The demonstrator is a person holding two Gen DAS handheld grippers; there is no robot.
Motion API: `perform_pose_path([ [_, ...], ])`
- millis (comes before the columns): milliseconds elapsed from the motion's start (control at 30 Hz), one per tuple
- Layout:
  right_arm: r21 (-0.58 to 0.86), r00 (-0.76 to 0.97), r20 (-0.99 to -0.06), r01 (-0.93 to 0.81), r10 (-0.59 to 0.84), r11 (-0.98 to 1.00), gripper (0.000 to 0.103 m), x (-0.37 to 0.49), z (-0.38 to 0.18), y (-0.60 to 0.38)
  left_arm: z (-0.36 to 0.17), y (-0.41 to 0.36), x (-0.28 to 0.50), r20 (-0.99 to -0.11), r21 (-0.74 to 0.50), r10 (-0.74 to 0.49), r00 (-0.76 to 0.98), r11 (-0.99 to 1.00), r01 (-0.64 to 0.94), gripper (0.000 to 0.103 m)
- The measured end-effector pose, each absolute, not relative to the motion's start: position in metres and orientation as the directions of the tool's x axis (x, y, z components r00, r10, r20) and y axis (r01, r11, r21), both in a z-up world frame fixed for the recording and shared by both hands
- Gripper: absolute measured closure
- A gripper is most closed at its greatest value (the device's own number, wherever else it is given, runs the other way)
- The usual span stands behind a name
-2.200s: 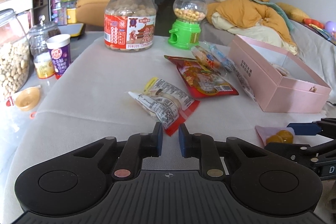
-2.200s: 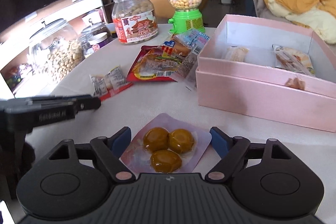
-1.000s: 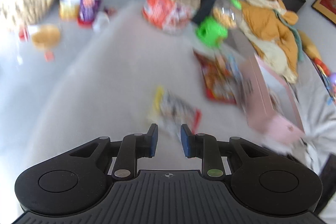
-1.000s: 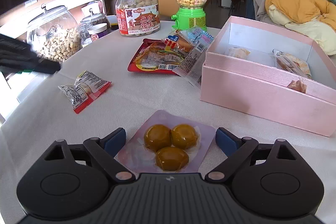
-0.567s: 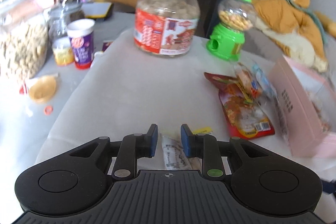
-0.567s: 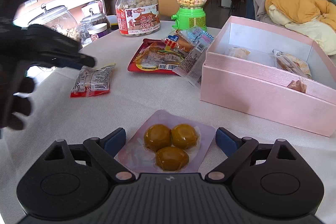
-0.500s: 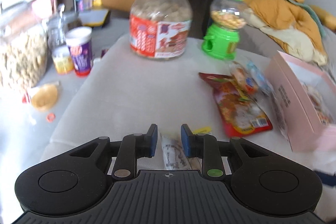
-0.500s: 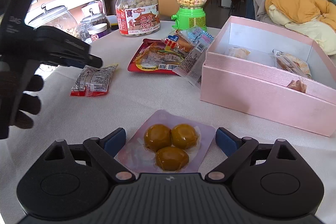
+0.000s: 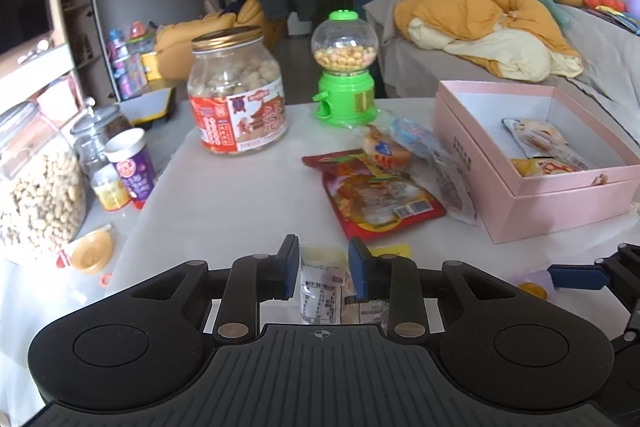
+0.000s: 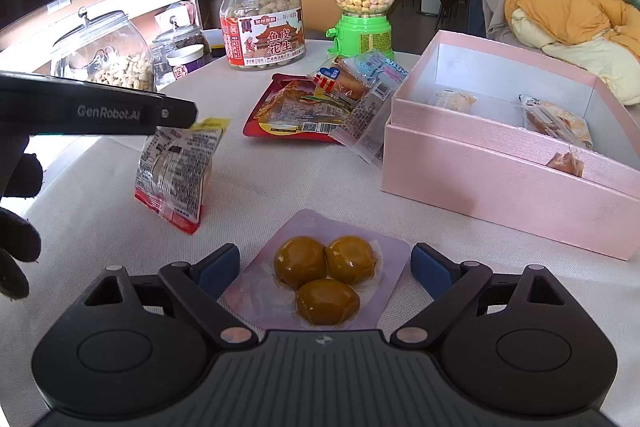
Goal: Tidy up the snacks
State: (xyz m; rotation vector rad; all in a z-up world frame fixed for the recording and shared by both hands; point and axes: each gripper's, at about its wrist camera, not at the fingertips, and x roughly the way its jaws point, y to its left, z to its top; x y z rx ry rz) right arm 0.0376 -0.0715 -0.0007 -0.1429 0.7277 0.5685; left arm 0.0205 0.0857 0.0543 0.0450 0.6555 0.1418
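Several wrapped snacks (image 9: 540, 141) lie in our open pink box (image 9: 560, 199) on the worktop (image 10: 280, 187). Since a moment ago, our left hand-held gripper (image 9: 323, 269) has clamped on the clear-and-red snack packet (image 10: 176, 167) and lifted it off the worktop. Our right hand-held gripper (image 10: 325, 269) stays spread wide around the purple pouch of three yellow yolks (image 10: 320, 279).

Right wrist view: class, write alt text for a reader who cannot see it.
The open right gripper straddles a lilac pack of three golden balls on the white tablecloth. The left gripper lifts a clear red-edged snack packet near an open pink box.
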Motion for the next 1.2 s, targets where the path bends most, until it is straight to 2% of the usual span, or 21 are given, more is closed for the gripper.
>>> perform_pose_path([
  [167,0.077,0.604,-0.662,-0.533,0.443,0.842,0.01,0.038,0.0,-0.072,0.06,0.112,0.006,-0.577,0.011,0.135,0.806,0.987,-0.158,0.071],
  [300,0.094,0.6,-0.66,-0.531,0.452,0.842,0.01,0.039,0.0,-0.074,0.064,0.135,-0.009,-0.557,-0.099,0.054,0.829,0.986,-0.131,0.071],
  [433,0.082,0.603,-0.663,-0.531,0.443,0.844,0.01,0.038,0.0,-0.071,0.056,0.104,-0.014,-0.577,-0.034,0.011,0.817,0.999,-0.037,0.07],
  [533,0.099,0.604,-0.665,-0.512,0.44,0.853,0.01,0.04,0.001,-0.077,0.044,0.08,-0.007,-0.601,0.068,0.078,0.795,0.997,-0.047,0.07],
  [667,0.103,0.603,-0.67,-0.501,0.432,0.859,0.01,0.041,0.002,-0.089,0.029,0.067,0.01,-0.651,0.107,0.113,0.75,0.993,-0.057,0.07],
  [767,0.102,0.613,-0.67,-0.484,0.42,0.869,0.01,0.045,0.001,-0.098,0.023,0.053,0.016,-0.655,0.174,0.15,0.741,0.984,-0.045,0.069],
  [800,0.121,0.609,-0.666,-0.481,0.431,0.868,0.01,0.047,0.002,-0.101,0.022,0.05,0.018,-0.661,0.174,0.143,0.736,0.984,-0.035,0.069],
  [900,0.139,0.606,-0.661,-0.48,0.442,0.866,0.01,0.047,0.001,-0.104,0.022,0.043,0.023,-0.679,0.171,0.123,0.724,0.985,-0.008,0.055],
  [1000,0.146,0.607,-0.658,-0.477,0.445,0.867,0.01,0.046,0.001,-0.106,0.022,0.047,0.025,-0.684,0.128,0.083,0.725,0.992,0.007,0.047],
  [1100,0.166,0.604,-0.653,-0.474,0.456,0.865,0.01,0.047,0.001,-0.109,0.027,0.057,0.022,-0.676,0.076,0.061,0.734,0.997,-0.012,0.048],
  [1200,0.16,0.606,-0.654,-0.474,0.453,0.866,0.01,0.046,0.001,-0.109,0.037,0.066,0.008,-0.616,0.106,0.124,0.778,0.992,-0.074,0.05],
])
